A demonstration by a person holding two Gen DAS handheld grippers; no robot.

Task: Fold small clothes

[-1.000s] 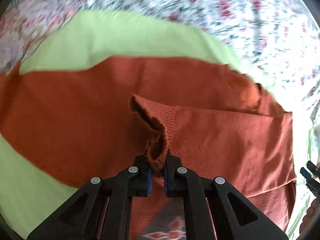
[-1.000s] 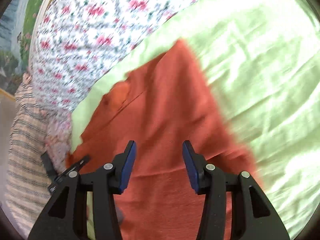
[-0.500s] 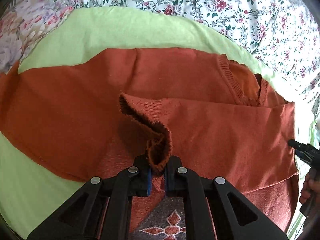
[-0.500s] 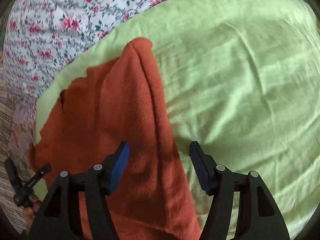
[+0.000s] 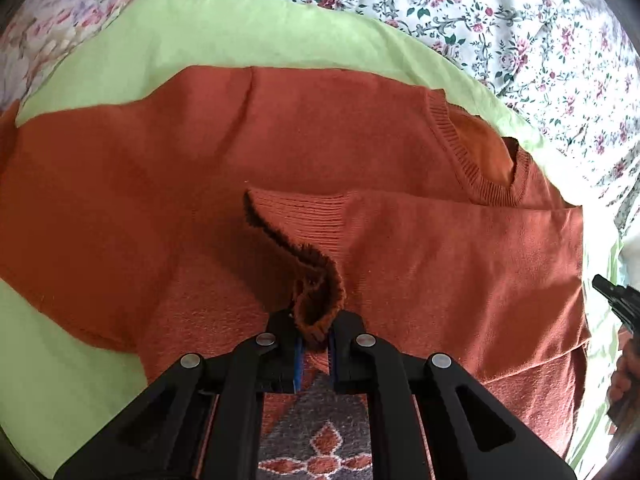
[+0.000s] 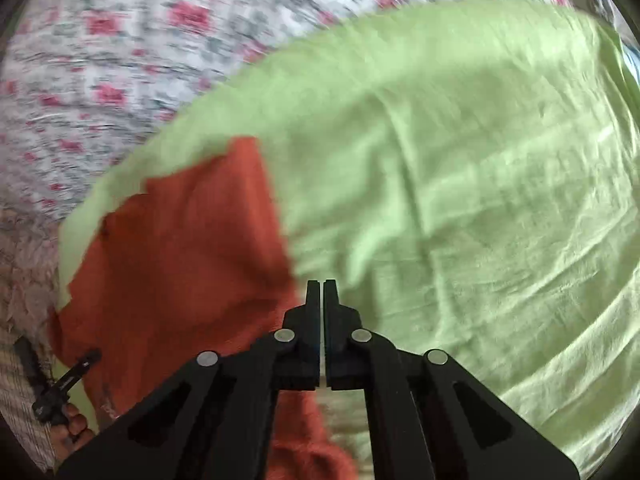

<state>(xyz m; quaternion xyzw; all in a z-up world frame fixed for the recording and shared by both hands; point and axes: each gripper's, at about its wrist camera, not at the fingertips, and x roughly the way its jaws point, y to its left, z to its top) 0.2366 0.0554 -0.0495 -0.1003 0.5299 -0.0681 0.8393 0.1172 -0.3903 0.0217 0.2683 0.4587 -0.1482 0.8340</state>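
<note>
A rust-orange knit sweater [image 5: 132,200] lies spread on a light green sheet [image 5: 240,28]. Its ribbed neckline [image 5: 472,160] is at the upper right. One sleeve is folded across the body, and my left gripper [image 5: 314,334] is shut on that sleeve's ribbed cuff [image 5: 316,292], holding it just above the sweater. In the right wrist view the sweater [image 6: 180,260] lies to the left on the green sheet [image 6: 460,180]. My right gripper [image 6: 322,292] is shut and empty at the sweater's right edge, over the sheet.
A floral bedspread [image 5: 520,20] surrounds the green sheet and also shows in the right wrist view [image 6: 120,40]. A grey patterned panel [image 5: 320,440] of the sweater shows below my left gripper. The other gripper's tip [image 5: 616,296] is at the right edge.
My right gripper has shut from wide open and swung right, off the sweater toward the green sheet. My left gripper keeps its hold on the cuff and has barely moved.
</note>
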